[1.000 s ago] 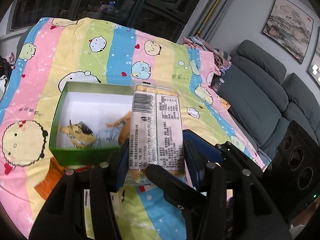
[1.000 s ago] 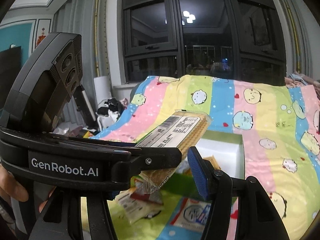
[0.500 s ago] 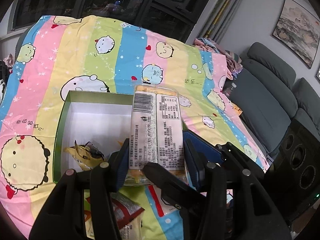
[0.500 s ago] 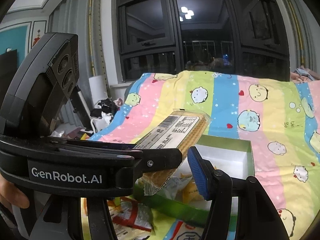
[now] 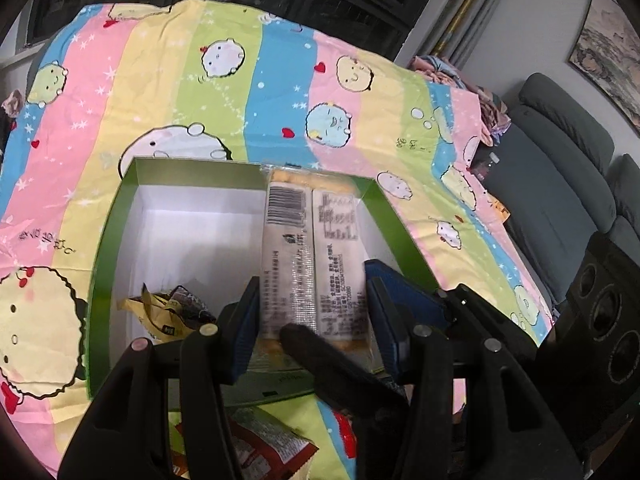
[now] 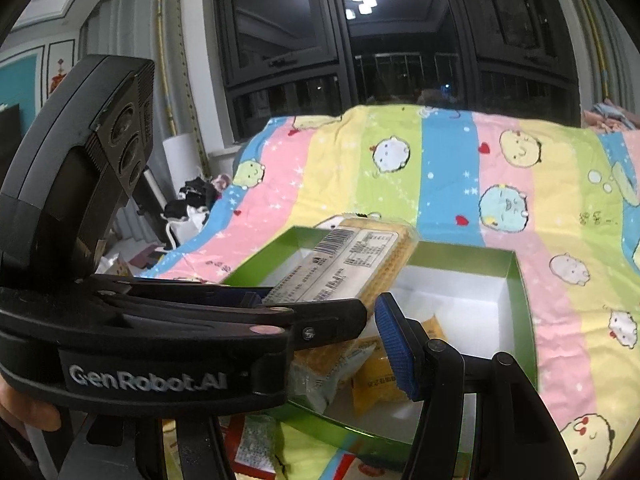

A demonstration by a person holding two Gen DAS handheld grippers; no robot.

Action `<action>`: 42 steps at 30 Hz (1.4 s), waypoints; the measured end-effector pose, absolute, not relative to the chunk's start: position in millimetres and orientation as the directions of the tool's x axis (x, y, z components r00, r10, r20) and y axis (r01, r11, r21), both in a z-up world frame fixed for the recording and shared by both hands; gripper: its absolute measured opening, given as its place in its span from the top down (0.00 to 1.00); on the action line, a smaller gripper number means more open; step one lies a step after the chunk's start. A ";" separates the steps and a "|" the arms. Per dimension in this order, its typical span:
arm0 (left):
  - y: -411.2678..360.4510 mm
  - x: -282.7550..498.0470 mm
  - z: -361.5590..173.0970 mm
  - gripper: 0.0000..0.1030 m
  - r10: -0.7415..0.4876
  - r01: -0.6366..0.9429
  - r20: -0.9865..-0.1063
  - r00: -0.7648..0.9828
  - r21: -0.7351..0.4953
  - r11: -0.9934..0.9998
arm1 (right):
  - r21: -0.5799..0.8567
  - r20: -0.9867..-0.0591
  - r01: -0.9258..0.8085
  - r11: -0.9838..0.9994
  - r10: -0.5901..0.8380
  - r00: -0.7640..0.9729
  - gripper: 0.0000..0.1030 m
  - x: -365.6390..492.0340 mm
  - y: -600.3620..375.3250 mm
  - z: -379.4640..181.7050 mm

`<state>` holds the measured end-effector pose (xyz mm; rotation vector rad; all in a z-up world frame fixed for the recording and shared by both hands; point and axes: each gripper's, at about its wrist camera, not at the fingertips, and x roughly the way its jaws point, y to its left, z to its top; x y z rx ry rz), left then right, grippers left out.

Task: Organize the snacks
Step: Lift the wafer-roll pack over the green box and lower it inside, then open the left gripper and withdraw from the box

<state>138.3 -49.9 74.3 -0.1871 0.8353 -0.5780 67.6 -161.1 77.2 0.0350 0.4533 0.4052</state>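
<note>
My left gripper (image 5: 312, 312) is shut on a long clear cracker pack (image 5: 312, 264) with a barcode label, held over the green box (image 5: 106, 240) with a white inside. The pack (image 6: 344, 268) and the left gripper's body show in the right wrist view, above the same box (image 6: 520, 320). A yellow and black wrapper (image 5: 168, 312) lies in the box's near left corner; orange and pale packets (image 6: 380, 376) lie inside too. Only one blue-padded finger (image 6: 394, 348) of my right gripper shows; the left gripper hides the other, and nothing shows against the pad.
The box sits on a striped cartoon sheet (image 5: 200, 92). Loose snack packets (image 5: 272, 444) lie on the sheet in front of the box. A grey sofa (image 5: 560, 184) and a black speaker (image 5: 600, 316) stand to the right. Dark windows (image 6: 400, 60) are behind.
My left gripper has carried the cracker pack forward from the box's near edge to over its inside. The right gripper has followed, and the box now looks closer.
</note>
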 end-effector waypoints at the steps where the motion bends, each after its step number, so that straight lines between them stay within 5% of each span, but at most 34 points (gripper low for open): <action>1: -50.0 139.2 73.1 0.51 -0.548 0.405 -0.646 0.531 -0.374 0.834 | 0.124 -0.428 -0.371 0.920 0.387 0.817 0.42 69.9 -160.4 75.1; 5: -52.5 140.8 70.8 0.40 -0.513 0.385 -0.663 0.546 -0.345 0.856 | 0.125 -0.465 -0.354 0.927 0.370 0.805 0.42 77.3 -159.6 67.1; 7: -52.1 138.4 72.1 0.14 -0.487 0.376 -0.666 0.565 -0.317 0.871 | 0.133 -0.472 -0.347 0.928 0.367 0.801 0.42 76.2 -160.5 65.6; 10: -44.7 129.8 77.2 0.01 -0.447 0.353 -0.655 0.609 -0.281 0.892 | 0.132 -0.471 -0.333 0.933 0.355 0.807 0.40 67.8 -163.9 67.2; 18: -28.7 96.8 92.3 0.01 -0.363 0.309 -0.631 0.685 -0.199 0.930 | 0.127 -0.474 -0.324 0.938 0.344 0.810 0.22 30.7 -171.4 78.1; 42: -15.3 -7.3 119.9 0.00 -0.246 0.238 -0.586 0.772 -0.092 0.967 | 0.173 -0.507 -0.366 0.914 0.401 0.763 0.08 -51.8 -174.3 87.6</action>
